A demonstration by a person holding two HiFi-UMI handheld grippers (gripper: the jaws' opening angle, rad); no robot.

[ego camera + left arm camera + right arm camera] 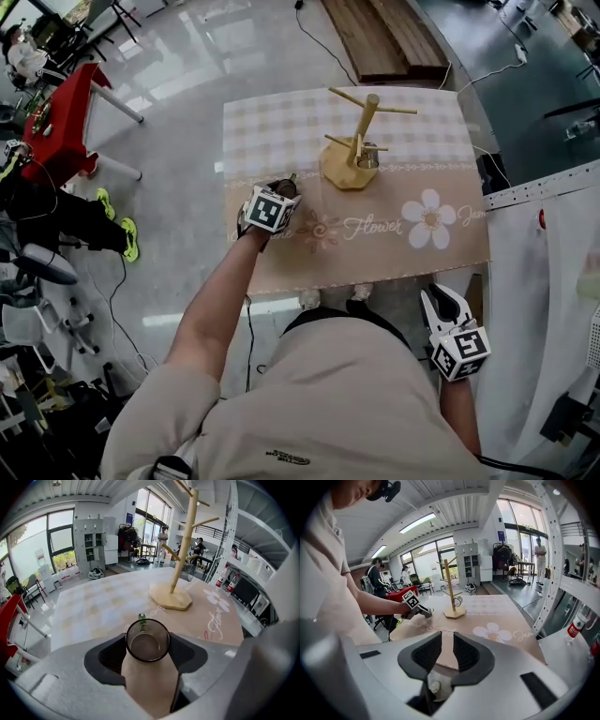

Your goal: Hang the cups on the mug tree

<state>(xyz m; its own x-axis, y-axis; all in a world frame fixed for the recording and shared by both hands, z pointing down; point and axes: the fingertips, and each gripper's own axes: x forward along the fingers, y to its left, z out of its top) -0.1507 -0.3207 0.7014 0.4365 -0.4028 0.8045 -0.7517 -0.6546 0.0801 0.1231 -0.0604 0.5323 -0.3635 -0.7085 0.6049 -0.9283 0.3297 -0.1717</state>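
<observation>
A clear glass cup [147, 645] with a green handle stands upright on the table between the jaws of my left gripper [147, 649]. The jaws stand wide and the pads sit right beside the rim without clearly pressing it. In the head view that gripper [284, 190] is at the table's left, left of the wooden mug tree [352, 167]. A second glass cup [369, 156] hangs on a low peg of the tree [171, 597]. My right gripper [442, 298] is held off the table's near right corner, its jaws [444, 651] a narrow gap apart with nothing between them.
The table [422, 267] has a beige flower-print cloth. A white perforated frame [544, 187] runs along its right side. A red table [61, 122] and chairs stand on the floor to the left. People stand far back in the room.
</observation>
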